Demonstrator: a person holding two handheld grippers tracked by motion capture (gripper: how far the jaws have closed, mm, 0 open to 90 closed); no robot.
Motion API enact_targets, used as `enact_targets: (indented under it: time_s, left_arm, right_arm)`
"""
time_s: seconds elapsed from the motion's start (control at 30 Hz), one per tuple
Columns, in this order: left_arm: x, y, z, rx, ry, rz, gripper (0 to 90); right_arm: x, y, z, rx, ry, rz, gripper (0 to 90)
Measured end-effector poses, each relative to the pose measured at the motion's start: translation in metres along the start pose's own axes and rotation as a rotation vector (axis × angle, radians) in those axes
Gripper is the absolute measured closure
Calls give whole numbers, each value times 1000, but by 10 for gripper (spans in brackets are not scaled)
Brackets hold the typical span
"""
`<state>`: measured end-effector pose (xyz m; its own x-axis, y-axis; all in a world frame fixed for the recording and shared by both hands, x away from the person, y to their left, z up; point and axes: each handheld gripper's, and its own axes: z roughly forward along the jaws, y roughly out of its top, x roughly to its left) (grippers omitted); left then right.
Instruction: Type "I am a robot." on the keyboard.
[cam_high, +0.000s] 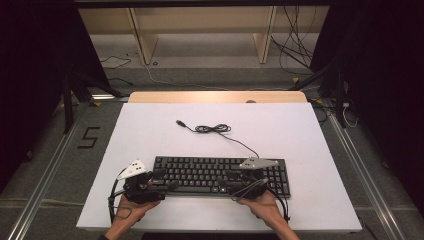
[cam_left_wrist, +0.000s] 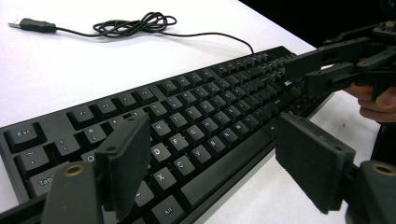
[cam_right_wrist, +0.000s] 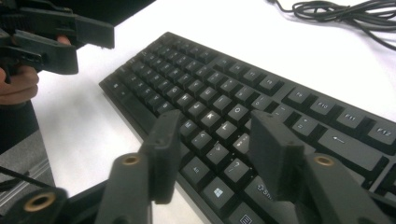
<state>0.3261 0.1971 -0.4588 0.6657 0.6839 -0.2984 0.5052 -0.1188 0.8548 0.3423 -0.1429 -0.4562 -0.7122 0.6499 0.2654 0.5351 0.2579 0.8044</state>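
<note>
The left tool (cam_high: 161, 179) has its jaws apart, one over the keys and one past the front edge. The right tool (cam_high: 229, 181) is apart too, over the keys further along. The keyboard (cam_high: 210, 170) lies flat near the front of the white desk (cam_high: 300, 130), its cable (cam_high: 212, 129) coiled behind. To lift it well, both tools should pinch the front edge together and rise evenly.

The counter (cam_high: 150, 130) carries one black keyboard (cam_high: 200, 170) with one attached cable (cam_high: 215, 129) ending in one USB plug (cam_high: 181, 123), and two hand-held units are present: one left gripper (cam_high: 165, 180) and one right gripper (cam_high: 225, 181).
</note>
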Motion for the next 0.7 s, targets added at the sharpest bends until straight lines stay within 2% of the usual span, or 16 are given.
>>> enact_targets:
  time_s: [0.23,0.7]
  left_arm:
    - [1,-1,-3,-4,6,-6,260]
    - [0,-1,-3,-1,2,-8,257]
  right_arm:
    - [-2,1,-8,-24,0,-4,464]
    - [-11,-8,-38,-82,-36,-21,437]
